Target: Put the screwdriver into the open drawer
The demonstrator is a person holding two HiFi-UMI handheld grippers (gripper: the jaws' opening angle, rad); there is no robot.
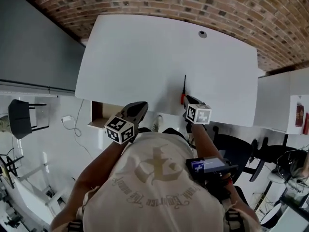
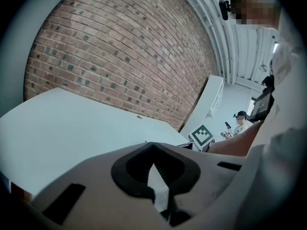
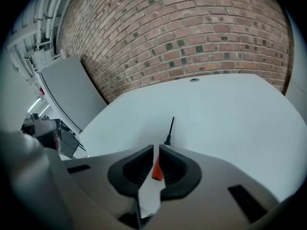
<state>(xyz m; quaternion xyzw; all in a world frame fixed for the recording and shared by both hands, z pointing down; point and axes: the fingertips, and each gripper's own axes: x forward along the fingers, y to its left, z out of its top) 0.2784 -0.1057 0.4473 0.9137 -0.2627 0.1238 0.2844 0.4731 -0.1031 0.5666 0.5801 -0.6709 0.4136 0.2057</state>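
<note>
Jaws, left gripper (image 2: 152, 147): closed, tips meeting, and nothing sits between them. In the head view this gripper sits low at the near edge of the white table (image 1: 145, 52), with its marker cube (image 1: 119, 129) toward the person.

Open drawer (image 1: 98, 114): under the table's near edge at the far left, just left of the left gripper. We see its pale wooden inner wall but cannot see what is inside.

Jaws, right gripper (image 3: 156, 150): drawn nearly together and clamped on the red handle of the screwdriver (image 3: 170, 128). The handle shows in the narrow slot between the dark pads. The black shaft sticks out past the tips, pointing away across the table toward the brick wall (image 3: 182, 32).

Screwdriver position: in the right gripper, over the near edge of the table, right of centre and well apart from the drawer. We cannot tell whether the shaft touches the table top or hangs just above it.

Far side of the table: a small round grommet (image 1: 203, 34).
</note>
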